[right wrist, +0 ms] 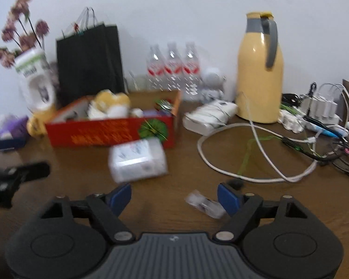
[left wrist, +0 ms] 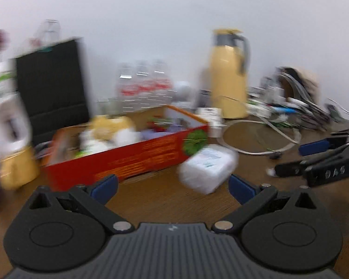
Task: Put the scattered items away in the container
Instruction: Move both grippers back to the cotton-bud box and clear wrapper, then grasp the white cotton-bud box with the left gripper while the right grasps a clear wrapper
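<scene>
While both blue-padded grippers, left [left wrist: 172,187] and right [right wrist: 174,196], gape empty, a white plastic tissue pack [right wrist: 138,160] waits near the red cardboard box [right wrist: 109,134] for tidying.

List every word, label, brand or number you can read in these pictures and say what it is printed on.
Nothing can be read; both views are motion-blurred.
Red cardboard box: yellow print on its side, too blurred.
Three clear plastic water bottles: red labels, unreadable.
White plastic-wrapped pack on the wooden table: faint print, unreadable.
White canister holding dried flowers: green and dark label, unreadable.
</scene>
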Tool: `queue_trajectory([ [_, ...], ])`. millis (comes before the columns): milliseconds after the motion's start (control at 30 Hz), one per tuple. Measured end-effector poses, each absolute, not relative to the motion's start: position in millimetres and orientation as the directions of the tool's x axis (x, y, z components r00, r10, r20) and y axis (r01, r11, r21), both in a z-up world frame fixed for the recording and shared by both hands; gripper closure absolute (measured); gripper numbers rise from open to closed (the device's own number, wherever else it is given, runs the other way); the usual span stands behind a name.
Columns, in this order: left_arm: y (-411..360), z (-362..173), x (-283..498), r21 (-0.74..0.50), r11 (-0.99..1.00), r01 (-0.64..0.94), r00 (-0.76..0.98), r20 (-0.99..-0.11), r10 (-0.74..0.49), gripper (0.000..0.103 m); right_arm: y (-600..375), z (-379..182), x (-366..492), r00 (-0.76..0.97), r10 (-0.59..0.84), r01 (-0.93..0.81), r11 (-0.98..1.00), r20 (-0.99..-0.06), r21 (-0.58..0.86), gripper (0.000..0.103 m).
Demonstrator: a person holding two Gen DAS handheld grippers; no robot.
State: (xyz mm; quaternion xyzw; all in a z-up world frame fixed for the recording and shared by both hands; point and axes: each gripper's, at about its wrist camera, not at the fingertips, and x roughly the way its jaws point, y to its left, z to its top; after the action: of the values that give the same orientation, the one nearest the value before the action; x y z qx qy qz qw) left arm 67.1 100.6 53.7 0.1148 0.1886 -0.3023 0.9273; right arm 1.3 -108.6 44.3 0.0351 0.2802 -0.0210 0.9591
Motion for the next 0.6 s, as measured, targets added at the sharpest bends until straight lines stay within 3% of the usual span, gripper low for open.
queue_trajectory([
  [167, 40.9, 29.3, 117.6, 0.188, 0.685, 0.704, 0.655, -0.542, -0.526, 0.0, -119.4, 28.7, 15.5, 0.815, -0.029, 0.057, 0.998, -0.579, 0.031, 0.043],
  [233, 26.1, 21.2, 132.7, 0.209, 0.663, 0.719, 0.64, -0.572, -0.513, 0.0, -124.9, 23.5, 19.5, 0.806, -0.023, 0.052, 0.998, -0.591, 0.032, 0.044],
  [500, 9.3, 16.7, 168.9, 0.048, 0.599, 0.799, 0.474, -0.662, -0.58, 0.0, -149.5, 14.3, 39.2, 0.779, 0.025, 0.027, 0.997, -0.627, 0.074, 0.062],
  [567, 9.9, 17.9, 173.8, 0.0, 0.595, 0.803, 0.444, -0.666, -0.6, 0.006, -151.6, 12.4, 42.8, 0.774, 0.04, 0.017, 0.996, -0.632, 0.084, 0.066],
  [600, 9.5, 19.0, 175.5, -0.01, 0.599, 0.8, 0.441, -0.668, -0.6, 0.017, -151.7, 11.3, 44.3, 0.77, 0.042, 0.016, 0.996, -0.637, 0.085, 0.067],
])
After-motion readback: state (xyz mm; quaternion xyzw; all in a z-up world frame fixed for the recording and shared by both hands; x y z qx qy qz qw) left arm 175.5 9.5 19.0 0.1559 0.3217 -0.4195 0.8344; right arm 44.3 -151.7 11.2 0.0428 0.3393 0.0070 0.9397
